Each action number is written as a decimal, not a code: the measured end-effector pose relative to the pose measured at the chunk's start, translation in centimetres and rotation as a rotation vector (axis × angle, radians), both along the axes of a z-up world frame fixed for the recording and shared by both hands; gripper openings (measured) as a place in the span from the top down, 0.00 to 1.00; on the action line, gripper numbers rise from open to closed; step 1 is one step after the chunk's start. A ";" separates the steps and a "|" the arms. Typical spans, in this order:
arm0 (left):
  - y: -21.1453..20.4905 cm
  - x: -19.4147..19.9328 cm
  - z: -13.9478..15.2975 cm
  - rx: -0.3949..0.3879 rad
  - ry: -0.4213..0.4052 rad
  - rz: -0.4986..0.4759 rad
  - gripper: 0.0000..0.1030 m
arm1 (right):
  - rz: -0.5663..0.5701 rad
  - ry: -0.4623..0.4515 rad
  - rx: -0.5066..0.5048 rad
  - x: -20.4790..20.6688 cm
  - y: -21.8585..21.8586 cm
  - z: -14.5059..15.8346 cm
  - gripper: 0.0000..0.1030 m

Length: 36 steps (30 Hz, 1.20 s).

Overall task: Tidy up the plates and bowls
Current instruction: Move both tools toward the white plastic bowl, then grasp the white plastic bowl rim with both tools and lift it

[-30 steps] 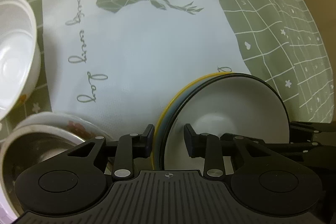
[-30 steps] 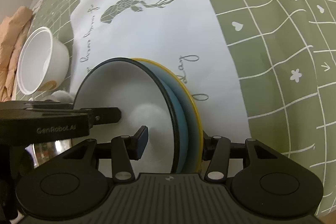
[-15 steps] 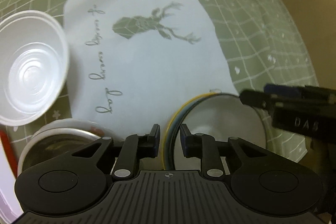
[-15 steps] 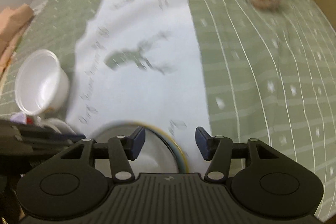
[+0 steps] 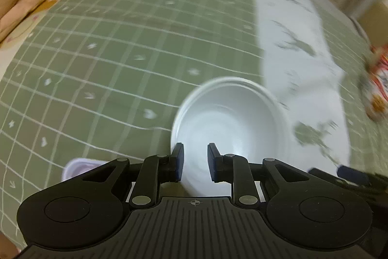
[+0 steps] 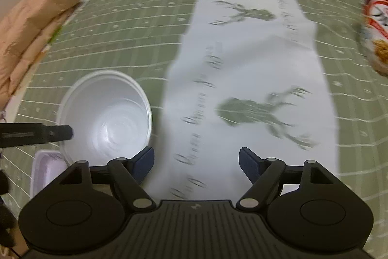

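A white plastic bowl (image 5: 230, 123) stands upright and empty on the green checked tablecloth (image 5: 121, 64), at the left edge of the white deer-print runner (image 6: 242, 64). My left gripper (image 5: 195, 162) hangs over the bowl's near left rim, its jaws a narrow gap apart with nothing between them. In the right wrist view the same bowl (image 6: 106, 113) is at lower left, with one left finger (image 6: 48, 134) reaching over its rim. My right gripper (image 6: 196, 160) is above the runner, jaws opening wide and empty. The plate stack is out of view.
A pale lilac container (image 6: 46, 169) sits just near-left of the bowl. Brown paper bags (image 6: 36, 23) lie along the table's far left. A red snack packet (image 6: 375, 23) stands at the right edge. The picture is blurred by motion.
Both grippers have left the plate stack, risen and swung over toward the white bowl. The plates have dropped out of view. The right jaws have spread much wider.
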<state>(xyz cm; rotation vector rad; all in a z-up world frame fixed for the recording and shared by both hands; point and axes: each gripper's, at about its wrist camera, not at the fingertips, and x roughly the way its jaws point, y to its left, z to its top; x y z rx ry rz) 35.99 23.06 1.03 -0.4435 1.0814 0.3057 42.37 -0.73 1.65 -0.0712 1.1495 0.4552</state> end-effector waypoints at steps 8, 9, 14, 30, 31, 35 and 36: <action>2.5 0.0 -0.5 -0.071 -0.050 0.022 0.76 | -0.009 0.042 0.035 2.0 5.1 -2.4 0.24; 2.6 -0.4 0.1 -0.082 -0.072 0.015 0.76 | -0.014 0.040 0.047 2.1 5.1 -2.4 0.24; 3.8 -1.8 2.5 -0.023 -0.127 0.035 0.76 | -0.052 0.000 0.018 2.1 4.6 -2.0 0.24; 2.3 0.9 -3.0 -0.130 0.017 0.003 0.75 | -0.035 0.211 0.094 2.1 4.7 -5.3 0.65; 2.1 1.2 -3.1 -0.139 0.017 -0.003 0.75 | -0.032 0.228 0.095 2.0 4.8 -5.6 0.67; 0.1 2.2 -2.9 -0.140 0.023 -0.043 0.75 | -0.011 0.176 0.081 1.6 4.2 -4.5 0.70; -0.5 2.4 -2.9 -0.139 0.027 -0.053 0.75 | -0.013 0.164 0.076 1.6 3.8 -4.2 0.70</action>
